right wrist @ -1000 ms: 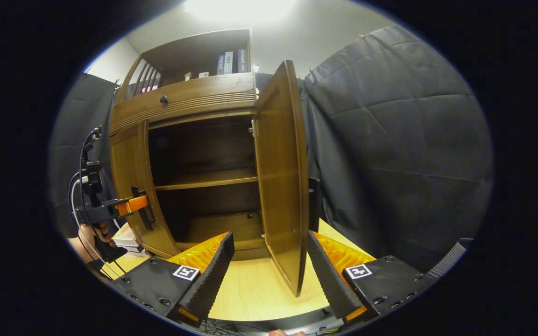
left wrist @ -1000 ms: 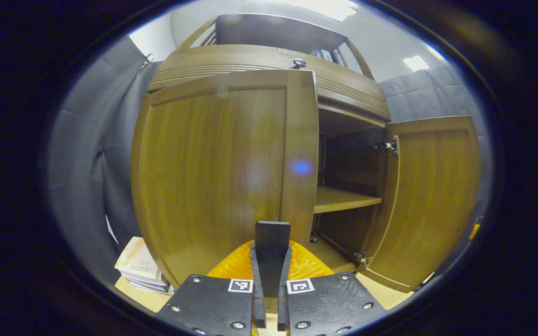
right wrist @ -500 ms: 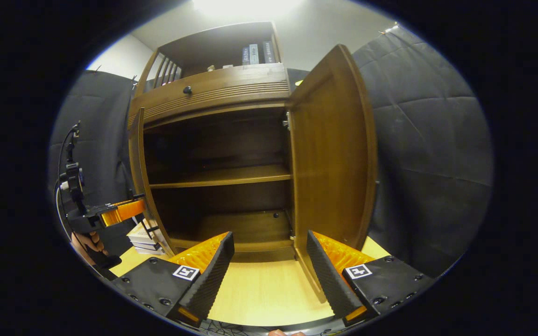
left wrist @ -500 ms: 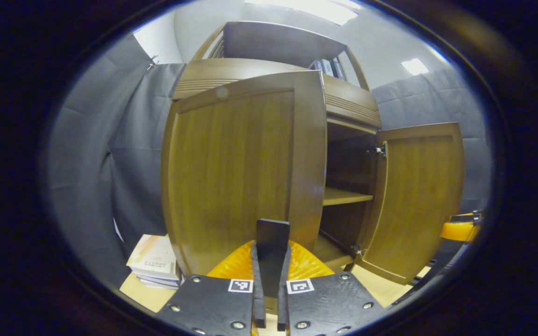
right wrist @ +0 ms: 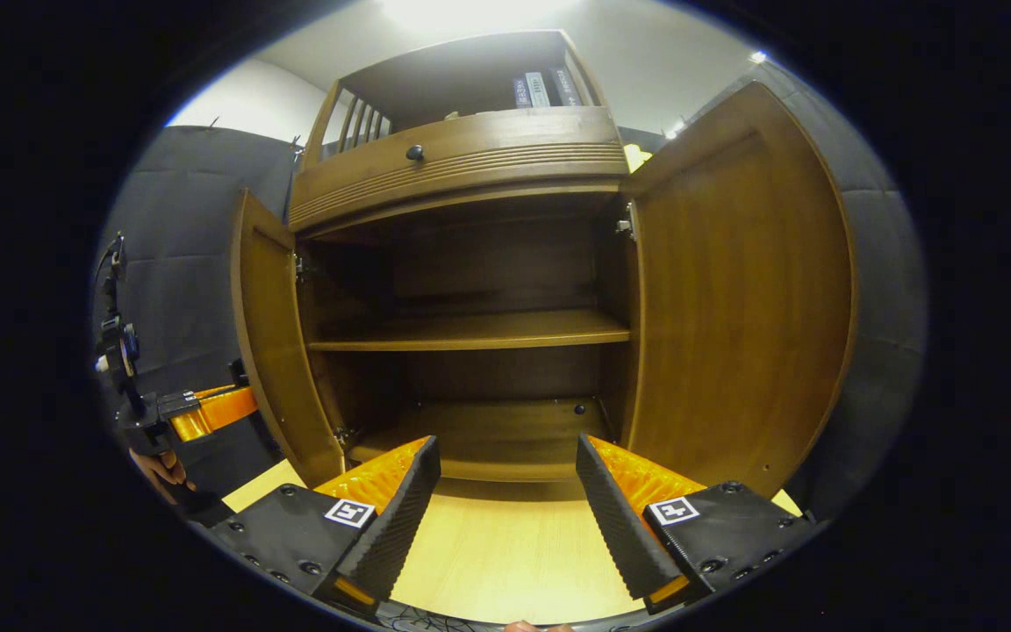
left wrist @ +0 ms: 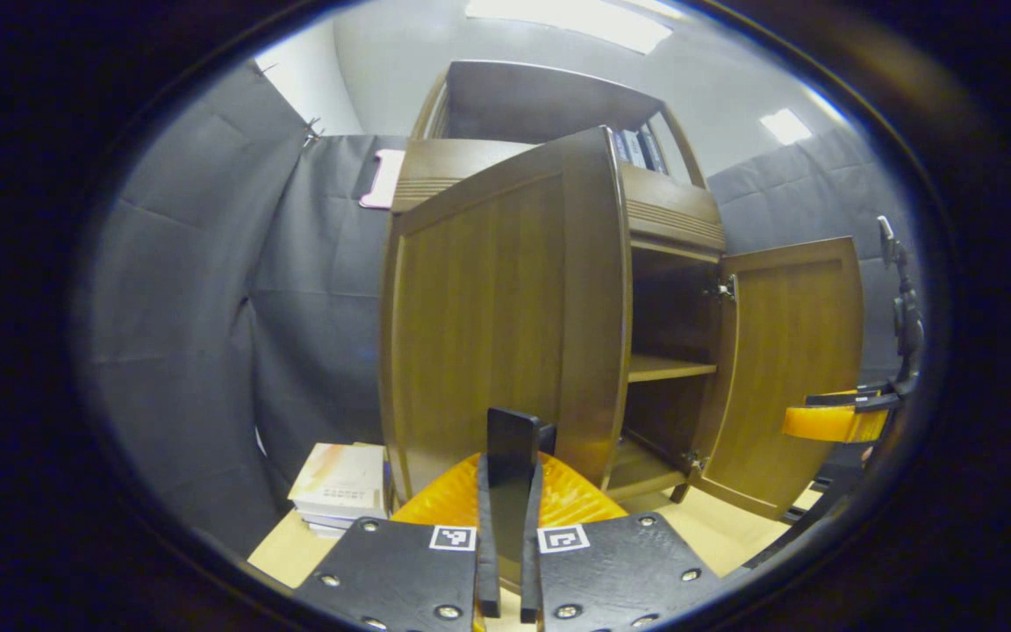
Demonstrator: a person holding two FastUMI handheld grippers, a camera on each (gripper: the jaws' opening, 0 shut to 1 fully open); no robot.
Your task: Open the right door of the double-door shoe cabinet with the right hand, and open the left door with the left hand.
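Note:
The wooden shoe cabinet point(right wrist: 462, 167) stands with both doors swung out. In the left gripper view the left door point(left wrist: 479, 325) fills the middle. My left gripper point(left wrist: 512, 423) is shut at its lower free edge, seemingly on a small dark handle point(left wrist: 548, 434) poking out beside the fingertips. The right door point(left wrist: 791, 369) stands wide beyond it. In the right gripper view my right gripper point(right wrist: 501, 491) hangs open over the table, nothing between its fingers, before the bare shelf point(right wrist: 470, 329). The right door point(right wrist: 734, 298) is to its right. The left gripper point(right wrist: 207, 411) sits outside the left door point(right wrist: 264, 333).
A stack of books point(left wrist: 343, 483) lies on the light wooden table point(right wrist: 505, 562) left of the cabinet. Above the doors is a drawer with a knob point(right wrist: 415, 153), and more books point(right wrist: 545, 88) sit on the top shelf. Grey cloth walls close in both sides.
The left door has swung further outward with my left gripper. The right gripper has drawn off the right door and turned left to face the cabinet's inside; that door now stands wide.

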